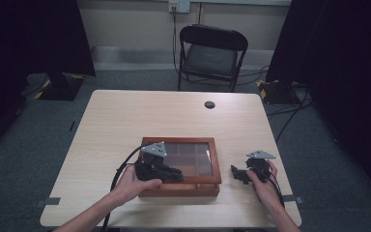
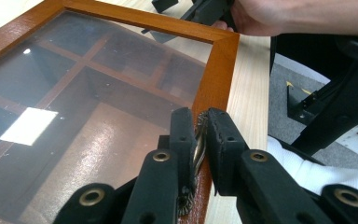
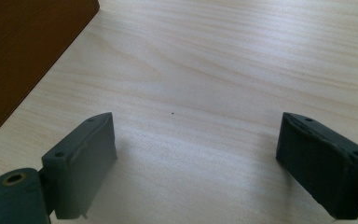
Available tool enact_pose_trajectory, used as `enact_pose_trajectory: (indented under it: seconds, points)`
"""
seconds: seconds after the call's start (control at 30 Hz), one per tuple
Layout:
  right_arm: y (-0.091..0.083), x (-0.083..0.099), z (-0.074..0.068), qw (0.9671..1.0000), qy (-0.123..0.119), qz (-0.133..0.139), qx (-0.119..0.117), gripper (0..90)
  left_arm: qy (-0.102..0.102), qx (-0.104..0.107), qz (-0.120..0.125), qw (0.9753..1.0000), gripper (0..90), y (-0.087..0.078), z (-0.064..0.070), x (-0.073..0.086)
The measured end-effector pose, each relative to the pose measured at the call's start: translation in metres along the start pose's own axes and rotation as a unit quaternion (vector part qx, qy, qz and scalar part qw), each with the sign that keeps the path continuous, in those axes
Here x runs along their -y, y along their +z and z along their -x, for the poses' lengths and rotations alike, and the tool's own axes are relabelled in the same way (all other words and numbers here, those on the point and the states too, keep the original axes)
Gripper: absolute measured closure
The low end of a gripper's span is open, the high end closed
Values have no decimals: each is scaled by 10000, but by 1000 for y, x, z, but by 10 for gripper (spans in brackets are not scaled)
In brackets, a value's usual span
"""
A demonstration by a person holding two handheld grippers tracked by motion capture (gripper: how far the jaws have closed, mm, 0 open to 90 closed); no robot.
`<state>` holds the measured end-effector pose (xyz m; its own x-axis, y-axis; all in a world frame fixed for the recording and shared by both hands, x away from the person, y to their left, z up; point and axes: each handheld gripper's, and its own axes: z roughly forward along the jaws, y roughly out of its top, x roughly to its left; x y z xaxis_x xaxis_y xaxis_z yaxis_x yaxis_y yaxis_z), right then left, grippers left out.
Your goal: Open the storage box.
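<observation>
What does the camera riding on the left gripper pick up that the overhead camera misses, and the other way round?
Left gripper view alone: the left gripper pinching a small brass latch at the front edge of the wooden box, and the dividers under its glass lid. High view alone: the whole table, a black chair, and the right gripper apart from the box. Both: the box and both grippers.
</observation>
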<state>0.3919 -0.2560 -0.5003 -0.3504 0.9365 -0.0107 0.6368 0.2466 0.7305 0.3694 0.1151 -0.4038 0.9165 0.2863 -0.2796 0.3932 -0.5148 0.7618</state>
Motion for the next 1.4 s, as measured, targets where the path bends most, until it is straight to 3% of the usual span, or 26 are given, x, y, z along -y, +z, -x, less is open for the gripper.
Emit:
enact_pose_trajectory:
  seconds: [0.13,0.23,0.5,1.03,1.4]
  points:
    - [0,0,0,10000,-4,-1,0,105,-17,-16,-47,10000,811,-2,0,-4]
    - [0,0,0,10000,-11,1,-1,105,-40,-15,73,10000,809,-7,0,-8]
    - [1,0,0,10000,-15,1,-7,102,34,-183,-98,9998,808,-9,4,-15]
    - [1,-1,0,10000,-5,-3,-7,98,-206,-99,114,9997,806,-26,-4,-38]
    - [1,-1,0,10000,3,-15,1,94,-173,-98,88,9998,807,-30,-7,-46]
